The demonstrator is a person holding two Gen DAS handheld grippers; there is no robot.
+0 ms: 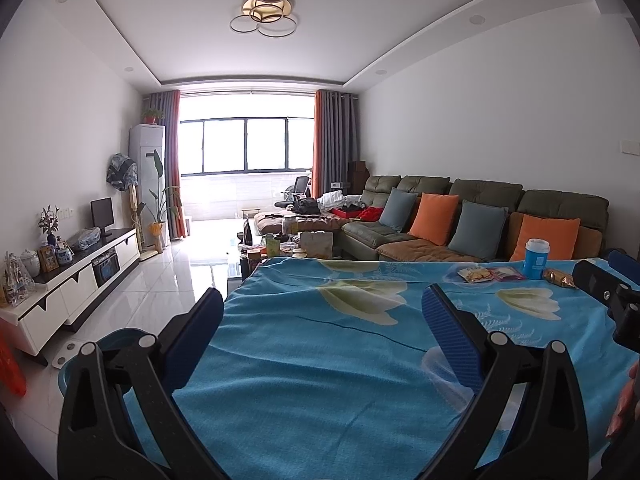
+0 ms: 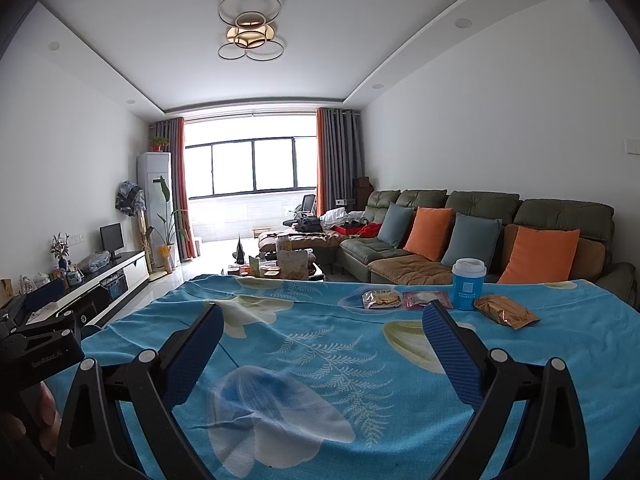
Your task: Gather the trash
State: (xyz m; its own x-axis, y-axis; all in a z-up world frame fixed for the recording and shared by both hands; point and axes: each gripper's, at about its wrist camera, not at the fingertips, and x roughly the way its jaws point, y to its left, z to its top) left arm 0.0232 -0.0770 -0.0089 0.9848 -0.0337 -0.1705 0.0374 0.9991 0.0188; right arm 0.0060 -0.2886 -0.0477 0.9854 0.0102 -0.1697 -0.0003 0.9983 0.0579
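Observation:
A table under a blue flowered cloth (image 2: 320,344) carries the trash along its far right edge. There a blue paper cup with a white lid (image 2: 468,284) stands upright. Beside it lie a gold-brown snack bag (image 2: 505,311), a pink wrapper (image 2: 420,299) and a clear snack packet (image 2: 381,299). The same cup (image 1: 535,258), gold bag (image 1: 562,278) and packets (image 1: 476,275) show in the left wrist view. My left gripper (image 1: 320,300) hovers open over the cloth's left side, empty. My right gripper (image 2: 322,316) is open and empty, short of the wrappers.
A blue basin (image 1: 116,340) sits on the floor by the table's left edge. Beyond the table stand a cluttered coffee table (image 1: 288,244), a green sofa with cushions (image 1: 460,220) at right and a white TV cabinet (image 1: 80,276) at left. White tiled floor lies between.

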